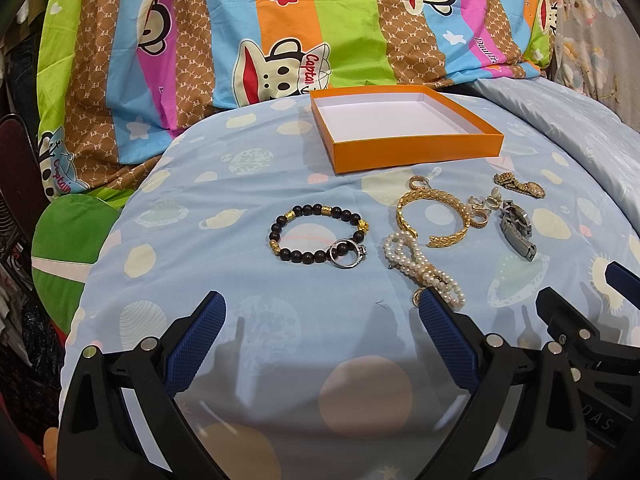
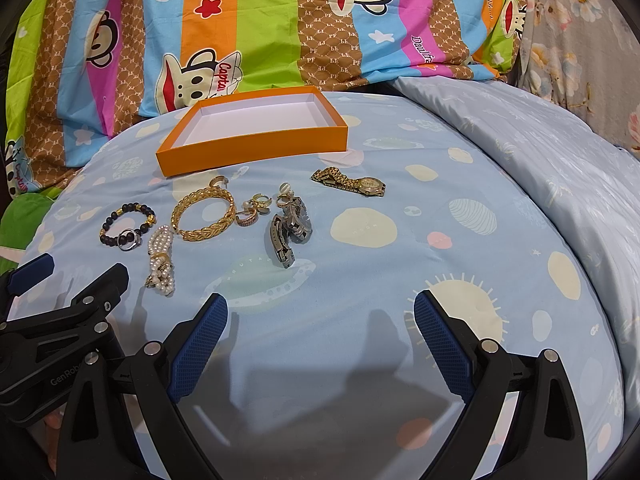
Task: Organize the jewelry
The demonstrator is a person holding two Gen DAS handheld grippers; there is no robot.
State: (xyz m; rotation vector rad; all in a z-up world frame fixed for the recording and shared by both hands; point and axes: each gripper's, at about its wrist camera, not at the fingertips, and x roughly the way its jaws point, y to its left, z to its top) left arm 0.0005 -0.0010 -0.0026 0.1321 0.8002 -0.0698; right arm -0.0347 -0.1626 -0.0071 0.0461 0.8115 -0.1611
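An empty orange box [image 1: 416, 148] [image 2: 256, 148] lies on the blue bedspread. In front of it lie a dark bead bracelet [image 1: 316, 236] [image 2: 127, 220] with a silver ring [image 1: 347, 254] on it, a pearl bracelet [image 1: 424, 268] [image 2: 162, 258], a gold bangle [image 1: 434, 216] [image 2: 204, 214], small gold earrings [image 1: 480, 208] [image 2: 256, 208], a steel watch [image 1: 518, 230] [image 2: 290, 232] and a gold watch [image 1: 520, 186] [image 2: 352, 182]. My left gripper [image 1: 320, 308] is open and empty, short of the beads. My right gripper [image 2: 320, 308] is open and empty, short of the steel watch.
A bright striped cartoon quilt [image 1: 280, 32] [image 2: 256, 24] is piled behind the box. A pale blue duvet [image 2: 540, 152] bulges at the right. The bed's left edge drops off past a green cushion [image 1: 68, 236].
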